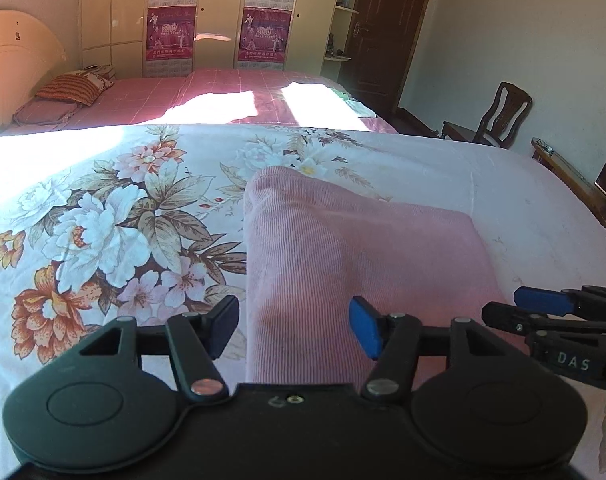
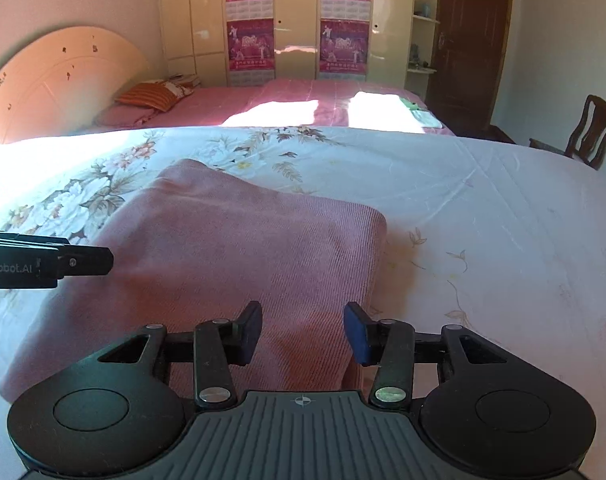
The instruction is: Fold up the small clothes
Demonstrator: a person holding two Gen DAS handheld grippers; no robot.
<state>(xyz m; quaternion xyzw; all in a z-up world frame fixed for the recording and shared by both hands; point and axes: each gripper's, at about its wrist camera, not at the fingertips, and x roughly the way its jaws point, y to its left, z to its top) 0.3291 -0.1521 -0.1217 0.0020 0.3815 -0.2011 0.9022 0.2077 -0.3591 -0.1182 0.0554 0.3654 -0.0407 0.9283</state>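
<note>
A pink ribbed garment (image 1: 343, 248) lies folded flat on the floral bedsheet (image 1: 103, 220); it also shows in the right wrist view (image 2: 239, 248). My left gripper (image 1: 295, 330) is open, just above the garment's near left edge, holding nothing. My right gripper (image 2: 303, 332) is open over the garment's near right corner, holding nothing. The right gripper's fingers also show at the right of the left wrist view (image 1: 543, 304). The left gripper's body shows at the left of the right wrist view (image 2: 75, 262).
The bedsheet (image 2: 483, 220) stretches wide to the right. Beyond it is a second bed with a pink cover (image 1: 223, 96) and striped pillow (image 1: 73, 88). A wardrobe (image 1: 219, 12), a door (image 1: 387, 28) and a wooden chair (image 1: 499, 116) stand at the back.
</note>
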